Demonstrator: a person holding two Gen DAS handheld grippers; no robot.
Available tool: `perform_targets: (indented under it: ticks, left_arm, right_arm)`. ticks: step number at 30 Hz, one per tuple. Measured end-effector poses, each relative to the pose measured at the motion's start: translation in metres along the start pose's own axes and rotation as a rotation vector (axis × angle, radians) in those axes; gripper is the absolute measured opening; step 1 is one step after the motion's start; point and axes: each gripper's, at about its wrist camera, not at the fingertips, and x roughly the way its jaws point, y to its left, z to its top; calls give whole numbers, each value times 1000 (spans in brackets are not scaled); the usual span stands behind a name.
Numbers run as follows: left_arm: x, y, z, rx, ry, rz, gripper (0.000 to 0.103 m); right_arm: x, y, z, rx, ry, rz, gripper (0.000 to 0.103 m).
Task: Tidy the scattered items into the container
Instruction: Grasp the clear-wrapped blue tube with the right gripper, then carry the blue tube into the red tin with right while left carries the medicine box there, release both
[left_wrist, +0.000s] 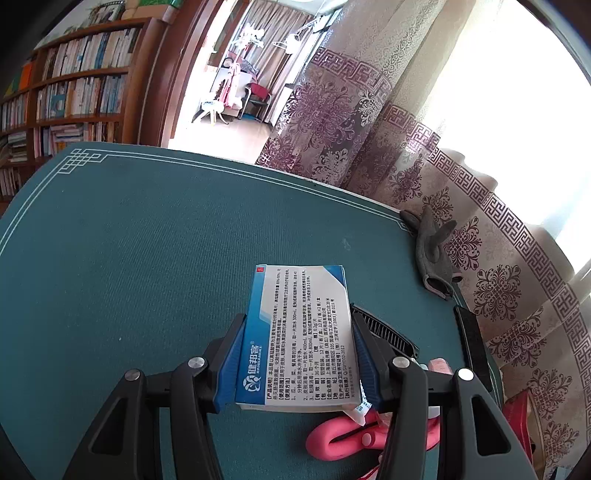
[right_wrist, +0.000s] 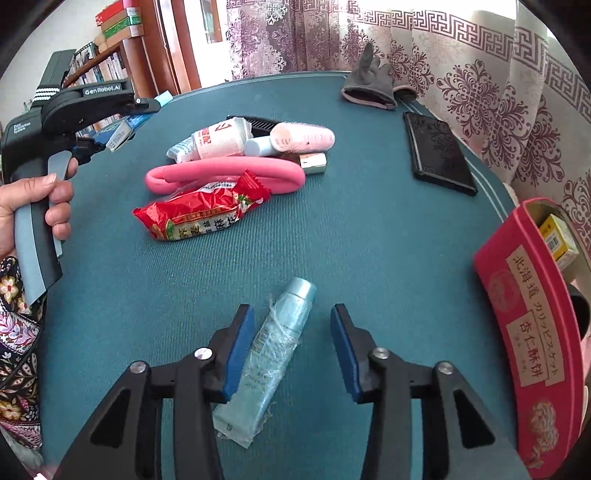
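My left gripper (left_wrist: 299, 354) is shut on a blue and white medicine box (left_wrist: 303, 332) and holds it above the green table mat (left_wrist: 129, 277). The right wrist view shows that gripper (right_wrist: 122, 129) at the far left with the box. My right gripper (right_wrist: 291, 343) is open, its fingers on either side of a light blue tube (right_wrist: 269, 354) lying on the mat. The red container (right_wrist: 532, 332) stands at the right edge with a yellow box (right_wrist: 557, 240) inside. A pile lies mid-table: red snack bag (right_wrist: 199, 214), pink foam loop (right_wrist: 221, 177), pink bottle (right_wrist: 303, 138), white tube (right_wrist: 210, 144).
A black wallet (right_wrist: 437, 153) lies at the right rear. A grey glove (right_wrist: 369, 85) sits at the far edge by the curtain (right_wrist: 480, 74). A black comb (right_wrist: 262, 120) lies behind the pile. A bookshelf (left_wrist: 66, 92) stands to the left.
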Motion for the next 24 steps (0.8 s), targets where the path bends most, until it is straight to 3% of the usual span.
perform_targets:
  ticks: [1, 4, 7, 13, 24]
  left_arm:
    - [-2, -1, 0, 4, -3, -5, 55]
    - [-6, -6, -1, 13, -12, -19, 55]
    - [-10, -12, -3, 27, -17, -31, 55]
    - [-20, -35, -8, 85, -37, -54, 55]
    - [-43, -73, -25, 205, -80, -88, 55]
  right_arm:
    - [0, 7, 0, -38, -23, -30, 40]
    - [0, 17, 0, -83, -36, -41, 23]
    - [-9, 20, -3, -98, -56, -64, 23]
    - [-50, 17, -3, -78, -178, -98, 23]
    - [-105, -13, 0, 44, -314, -165, 23]
